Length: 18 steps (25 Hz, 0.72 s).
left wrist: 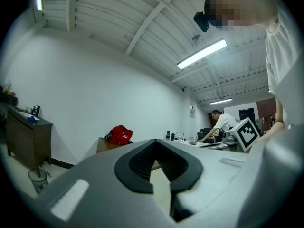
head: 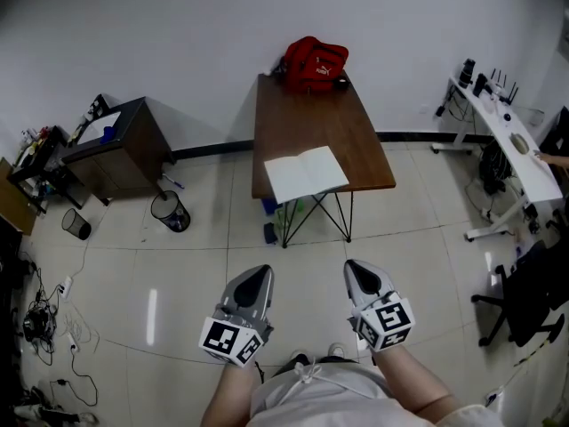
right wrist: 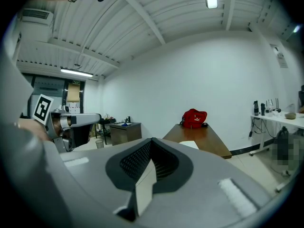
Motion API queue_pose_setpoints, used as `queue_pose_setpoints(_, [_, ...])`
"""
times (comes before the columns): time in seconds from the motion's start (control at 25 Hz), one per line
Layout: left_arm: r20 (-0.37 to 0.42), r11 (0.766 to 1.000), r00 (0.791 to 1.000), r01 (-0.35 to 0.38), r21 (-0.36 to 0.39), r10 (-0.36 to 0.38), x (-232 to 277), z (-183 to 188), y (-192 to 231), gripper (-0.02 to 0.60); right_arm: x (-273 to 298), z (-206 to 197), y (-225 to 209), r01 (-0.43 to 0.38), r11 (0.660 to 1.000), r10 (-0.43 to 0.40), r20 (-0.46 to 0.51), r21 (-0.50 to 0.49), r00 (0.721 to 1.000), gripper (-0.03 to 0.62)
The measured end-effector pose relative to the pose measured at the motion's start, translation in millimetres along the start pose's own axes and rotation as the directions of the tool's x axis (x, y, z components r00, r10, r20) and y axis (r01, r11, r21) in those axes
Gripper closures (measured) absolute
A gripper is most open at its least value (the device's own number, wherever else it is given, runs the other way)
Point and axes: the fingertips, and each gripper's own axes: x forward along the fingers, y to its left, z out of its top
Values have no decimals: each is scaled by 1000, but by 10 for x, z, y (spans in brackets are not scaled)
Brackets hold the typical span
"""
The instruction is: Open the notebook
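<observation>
table: brown wood | notebook: white paper | floor: glossy tiles

The head camera looked steeply down from far back at the table and red bag, which the left gripper and right gripper cameras saw too, from low down.

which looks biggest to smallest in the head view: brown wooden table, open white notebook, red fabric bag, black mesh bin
1. brown wooden table
2. open white notebook and red fabric bag: nearly alike, and the bag sits farther from the camera, so unranked
3. black mesh bin
</observation>
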Motion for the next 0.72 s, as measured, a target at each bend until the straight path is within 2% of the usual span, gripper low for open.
queue_pose_setpoints(0.28, [-16, 1000, 1000, 14, -2, -14, 84, -79, -85, 588, -14, 56, -63, 0, 1000, 0, 9, -23, 1000, 592])
queue_pose_setpoints(0.72, [-32, 1000, 999, 22, -4, -22, 170, -133, -131, 588, -34, 112, -210, 18, 1000, -17, 22, -8, 1000, 591])
